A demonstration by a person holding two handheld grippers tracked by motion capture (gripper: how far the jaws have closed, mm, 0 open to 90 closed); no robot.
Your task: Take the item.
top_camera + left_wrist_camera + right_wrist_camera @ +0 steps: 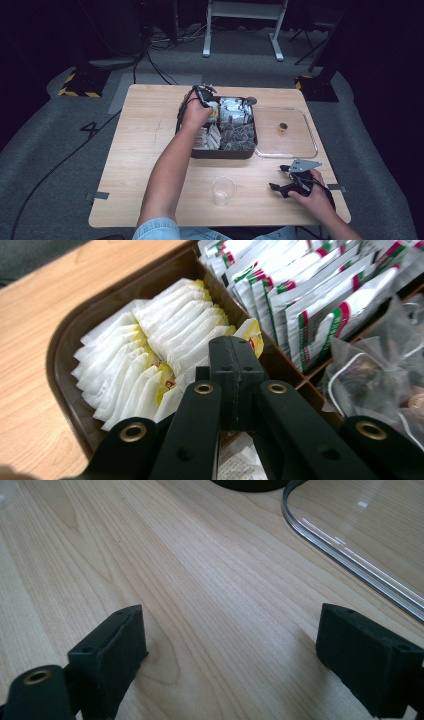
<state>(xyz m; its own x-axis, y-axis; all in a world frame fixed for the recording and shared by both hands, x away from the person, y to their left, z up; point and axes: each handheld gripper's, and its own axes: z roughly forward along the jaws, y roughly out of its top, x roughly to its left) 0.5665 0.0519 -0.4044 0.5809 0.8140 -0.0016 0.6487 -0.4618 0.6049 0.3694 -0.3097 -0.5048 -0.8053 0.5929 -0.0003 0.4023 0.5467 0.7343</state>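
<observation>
Over the far left compartment of the brown tray point(222, 153), your left gripper point(234, 352) has its 2 jaws pressed together among the white tea bags point(150, 360) with yellow tags. A yellow-tagged bag sits right at the tips, but whether it is actually pinched you cannot tell from here. The tea bags stand packed in a row in that compartment, beside the red-and-green sachets point(320, 300). This looks like the picking step: taking 1 bag out of the stack. Next you would need to lift straight up and check that only 1 bag comes free, then carry it toward the clear plastic cup point(223, 190) near your edge of the table point(145, 150). Your right gripper point(230, 655) rests low over bare wood with its jaws spread wide, beside the transparent lid point(350, 555).
</observation>
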